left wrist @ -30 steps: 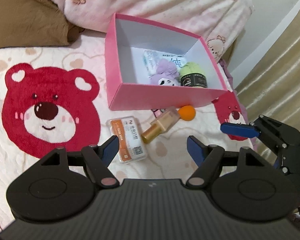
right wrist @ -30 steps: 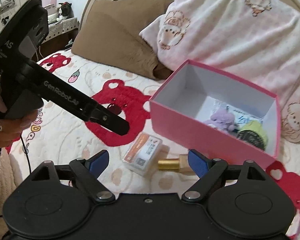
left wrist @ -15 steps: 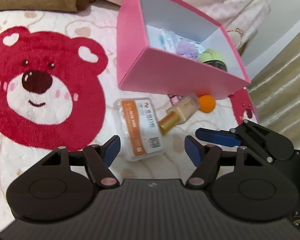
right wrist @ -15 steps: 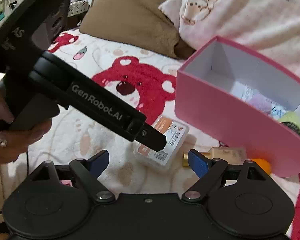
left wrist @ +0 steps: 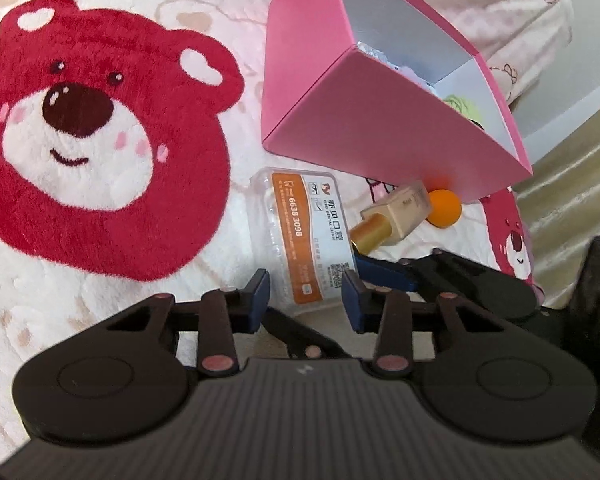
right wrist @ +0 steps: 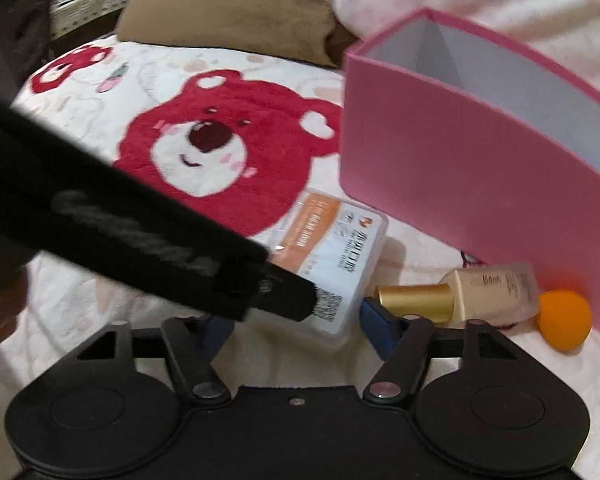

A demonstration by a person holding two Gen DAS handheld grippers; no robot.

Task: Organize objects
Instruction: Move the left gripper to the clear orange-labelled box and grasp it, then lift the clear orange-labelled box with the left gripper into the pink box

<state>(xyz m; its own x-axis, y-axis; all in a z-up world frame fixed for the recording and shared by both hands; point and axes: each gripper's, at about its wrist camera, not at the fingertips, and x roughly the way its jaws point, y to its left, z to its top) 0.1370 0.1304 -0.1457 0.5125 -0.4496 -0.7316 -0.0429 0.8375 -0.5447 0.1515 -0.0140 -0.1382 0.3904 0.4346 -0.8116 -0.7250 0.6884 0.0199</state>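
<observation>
Bedding fills both views: a fleecy cream bedspread [left wrist: 220,268] woven with a big red bear face [left wrist: 100,140], a brown plush pillow [right wrist: 228,4] and a pale pink cartoon-print quilt [left wrist: 500,8] heaped at the head, with a gold satin curtain [left wrist: 572,168] and a strip of plain wall off to one side. On the bedspread stands a pink cardboard box [left wrist: 372,128], rectangular, open-topped and white inside; over its rim only a crinkled white packet [left wrist: 374,52] and a rounded lime-green thing [left wrist: 462,106] show. Just in front of the box lies a flat clear plastic case [left wrist: 312,236] with an orange-and-white printed label. Beside it, on its side, is a beige foundation bottle [left wrist: 396,216] with a gold cap, and a small orange ball [left wrist: 444,208] rests against the box wall at the bottle's far end. The left gripper [left wrist: 306,296] has just been closing and now clasps the near end of the case, a blue pad on each long edge. The right gripper [right wrist: 298,330] has also been closing; its jaws stand apart around the case's near corner, pressing on nothing.
</observation>
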